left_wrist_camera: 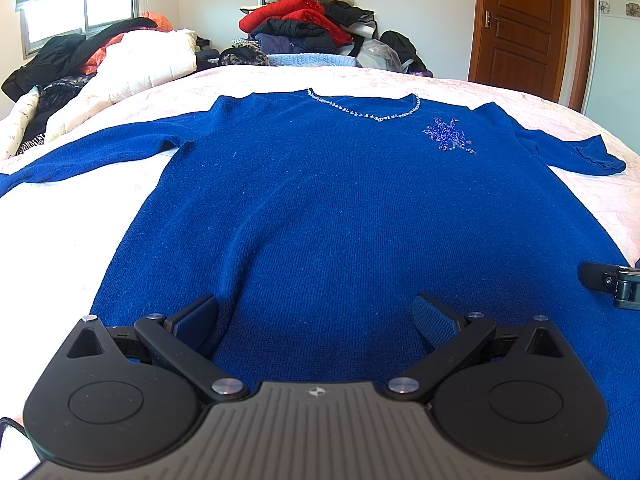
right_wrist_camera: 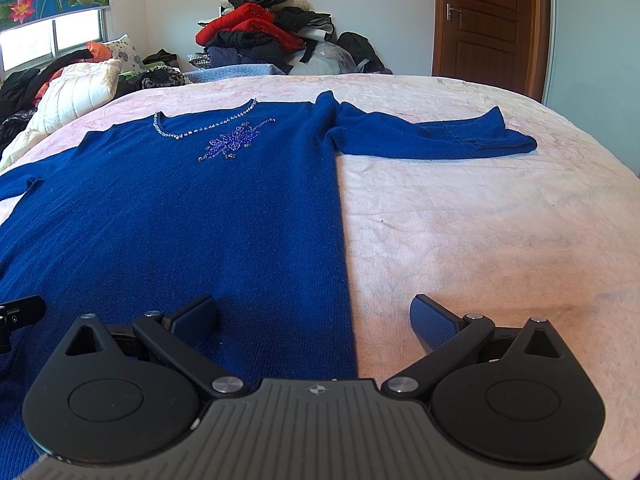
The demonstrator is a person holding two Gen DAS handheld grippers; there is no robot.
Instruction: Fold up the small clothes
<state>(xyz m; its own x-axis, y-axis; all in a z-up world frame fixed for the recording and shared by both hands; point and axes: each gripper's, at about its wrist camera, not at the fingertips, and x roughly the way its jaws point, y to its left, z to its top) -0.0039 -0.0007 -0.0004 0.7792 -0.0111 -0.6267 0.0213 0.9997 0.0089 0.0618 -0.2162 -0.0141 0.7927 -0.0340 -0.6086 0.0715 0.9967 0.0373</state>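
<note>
A royal-blue knit sweater (left_wrist_camera: 320,208) lies flat and face up on the bed, with a beaded V neckline (left_wrist_camera: 360,110) and a sequin flower (left_wrist_camera: 448,136) on the chest. Both sleeves are spread out sideways; the right sleeve (right_wrist_camera: 432,136) lies bent on the bedspread. My left gripper (left_wrist_camera: 316,316) hovers open over the sweater's lower hem area. My right gripper (right_wrist_camera: 316,316) is open above the sweater's right side edge (right_wrist_camera: 340,240), one finger over the knit, the other over the bedspread. Neither holds anything. The right gripper's tip (left_wrist_camera: 608,280) shows at the left wrist view's right edge.
The bed has a pale pink bedspread (right_wrist_camera: 480,240). A heap of clothes (left_wrist_camera: 312,20) is stacked at the far side, more clothes and a white quilt (left_wrist_camera: 152,60) at the far left under a window. A brown wooden door (right_wrist_camera: 488,20) stands at the back right.
</note>
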